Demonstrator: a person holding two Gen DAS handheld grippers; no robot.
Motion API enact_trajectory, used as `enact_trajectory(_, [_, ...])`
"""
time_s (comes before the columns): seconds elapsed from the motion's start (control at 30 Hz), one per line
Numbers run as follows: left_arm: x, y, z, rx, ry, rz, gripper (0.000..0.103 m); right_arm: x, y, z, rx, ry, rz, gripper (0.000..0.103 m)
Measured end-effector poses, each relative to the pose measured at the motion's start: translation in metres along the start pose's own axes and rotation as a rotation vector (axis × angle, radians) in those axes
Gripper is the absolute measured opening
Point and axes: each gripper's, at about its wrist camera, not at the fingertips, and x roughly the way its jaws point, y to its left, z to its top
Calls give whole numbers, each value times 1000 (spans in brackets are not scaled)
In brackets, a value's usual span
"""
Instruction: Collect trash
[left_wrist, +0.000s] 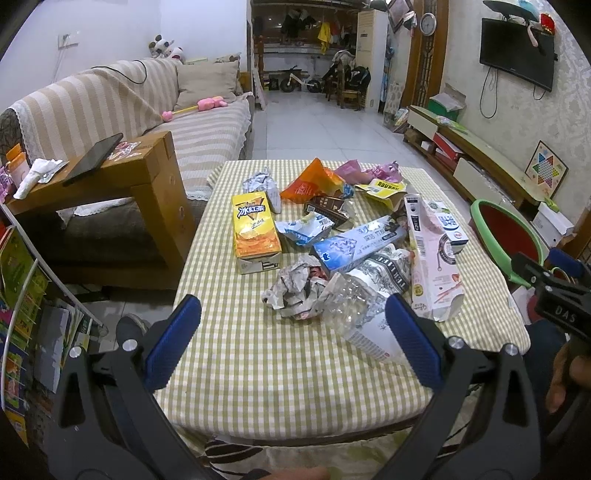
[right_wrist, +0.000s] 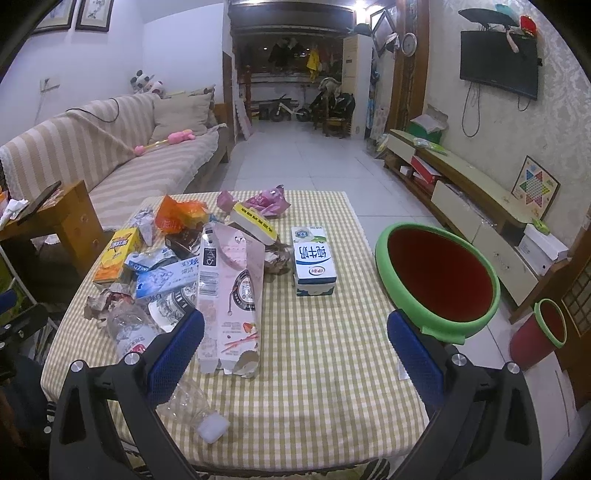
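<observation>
A pile of trash lies on the checked table (left_wrist: 280, 369): a yellow tea carton (left_wrist: 254, 230), a crumpled paper ball (left_wrist: 295, 291), a crushed clear bottle (left_wrist: 360, 314), a blue toothpaste box (left_wrist: 356, 242), a pink flat box (left_wrist: 434, 266) and an orange bag (left_wrist: 312, 182). My left gripper (left_wrist: 291, 341) hangs open above the table's near part, just short of the bottle. My right gripper (right_wrist: 295, 354) is open too, with the pink flat box (right_wrist: 229, 295) by its left finger. A milk carton (right_wrist: 314, 260) stands apart. The red bin with a green rim (right_wrist: 439, 280) sits at the table's right side.
A striped sofa (left_wrist: 147, 107) and a wooden side table (left_wrist: 110, 173) with a phone stand to the left. A TV bench (right_wrist: 472, 199) runs along the right wall. A smaller red bin (right_wrist: 543, 332) is on the floor right. A hand (left_wrist: 565, 373) holds the right tool.
</observation>
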Motion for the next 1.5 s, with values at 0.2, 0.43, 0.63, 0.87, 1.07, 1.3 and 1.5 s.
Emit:
enact_trajectory(0.2, [0, 1, 0, -3, 3, -1, 98, 1, 1, 0, -5, 7, 12, 95])
enact_trajectory(0.43, [1, 1, -1, -3, 4, -2, 98, 3, 1, -1, -11, 16, 6, 95])
enact_trajectory(0.63, [1, 1, 0, -4, 4, -2, 98, 4, 0, -1, -11, 13, 8, 95])
enact_trajectory(0.87, [1, 1, 0, -3, 4, -3, 98, 4, 0, -2, -10, 13, 9, 95])
enact_trajectory(1.07, [1, 2, -1, -4, 1, -4, 98, 4, 0, -1, -10, 14, 8, 95])
enact_trajectory(1.3, [1, 2, -1, -5, 1, -4, 98, 4, 0, -1, -9, 13, 10, 95])
enact_trajectory(1.5, [1, 2, -1, -6, 1, -3, 98, 4, 0, -1, -9, 14, 10, 95])
